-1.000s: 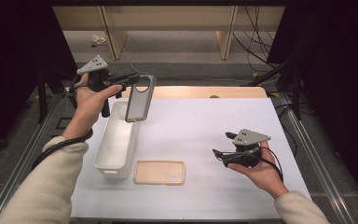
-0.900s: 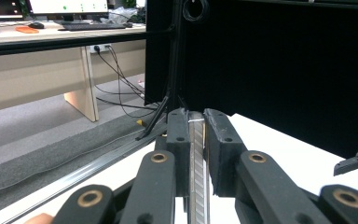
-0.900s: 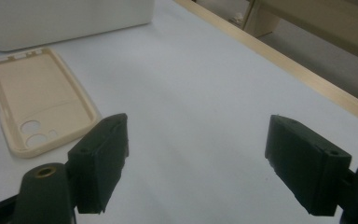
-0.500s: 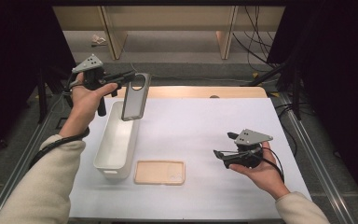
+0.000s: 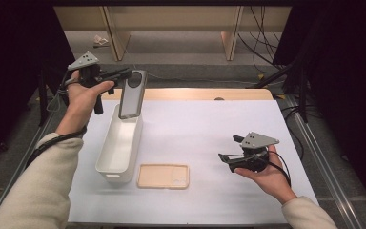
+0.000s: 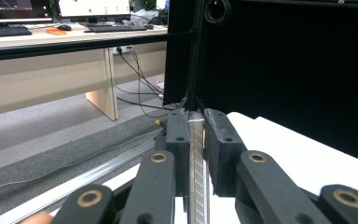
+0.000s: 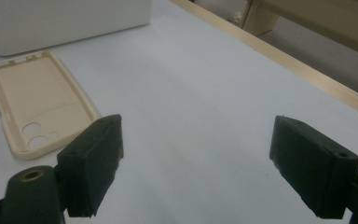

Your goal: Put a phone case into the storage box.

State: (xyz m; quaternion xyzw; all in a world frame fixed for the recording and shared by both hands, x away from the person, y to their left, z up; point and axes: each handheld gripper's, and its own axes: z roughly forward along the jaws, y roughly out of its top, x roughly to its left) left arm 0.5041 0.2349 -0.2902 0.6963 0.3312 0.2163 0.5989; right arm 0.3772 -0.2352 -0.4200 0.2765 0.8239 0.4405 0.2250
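Beige phone case (image 5: 164, 176) on white table (image 5: 209, 129)

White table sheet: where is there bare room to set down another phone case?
The white sheet lies bare between the white bin and the right gripper, up to the wooden far edge. It is crowded at the left, where the beige case lies beside the bin and the left gripper holds a grey case above it.
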